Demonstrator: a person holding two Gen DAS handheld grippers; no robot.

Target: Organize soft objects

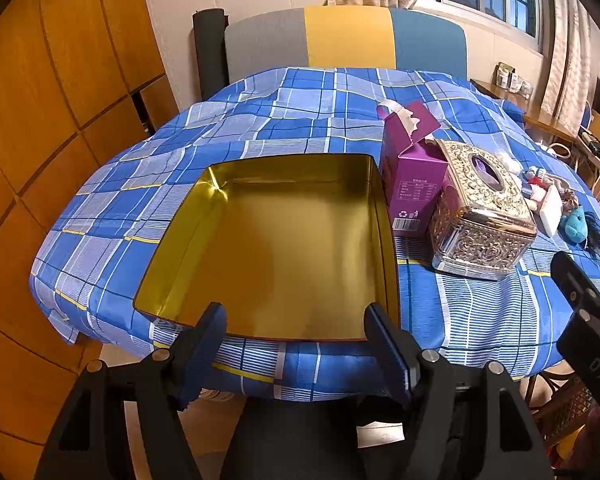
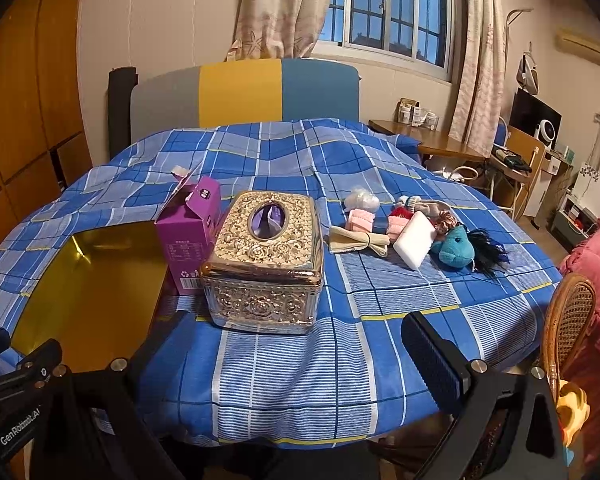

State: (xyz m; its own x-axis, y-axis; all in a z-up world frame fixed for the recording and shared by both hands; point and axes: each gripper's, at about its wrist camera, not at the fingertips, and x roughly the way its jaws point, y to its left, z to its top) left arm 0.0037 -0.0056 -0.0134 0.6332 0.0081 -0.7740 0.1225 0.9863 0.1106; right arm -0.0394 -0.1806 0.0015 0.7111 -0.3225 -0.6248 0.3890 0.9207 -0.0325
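Nearest the left wrist camera, the left gripper point(image 1: 294, 350) hangs over the desk's front edge with its fingers spread apart and nothing between them. Just past them, from about 11 to 1 o'clock, sits the open gold tin point(image 1: 272, 240), bare inside, likely set there as the bin for the soft things. At 2 o'clock, touching or nearly touching the tin's right wall, stands a purple carton point(image 1: 414, 184) with its flap up, and the ornate tissue box point(image 1: 480, 216) is pressed against it.

In the right wrist view, the right gripper point(image 2: 300, 360) is likewise spread wide and empty, low at the near edge of the blue checked cloth point(image 2: 300, 380). The tissue box stands just ahead at 12 o'clock. Farther off at 1 to 2 o'clock the soft things lie bunched together: a tied beige cloth point(image 2: 358, 242), a white sponge point(image 2: 414, 240), pink folded cloths point(image 2: 362, 220), a white fluffy ball point(image 2: 363, 200) and a blue plush toy point(image 2: 458, 250). None is in the tin yet, so sorting seems barely begun; the right gripper is the closer one to the pile.
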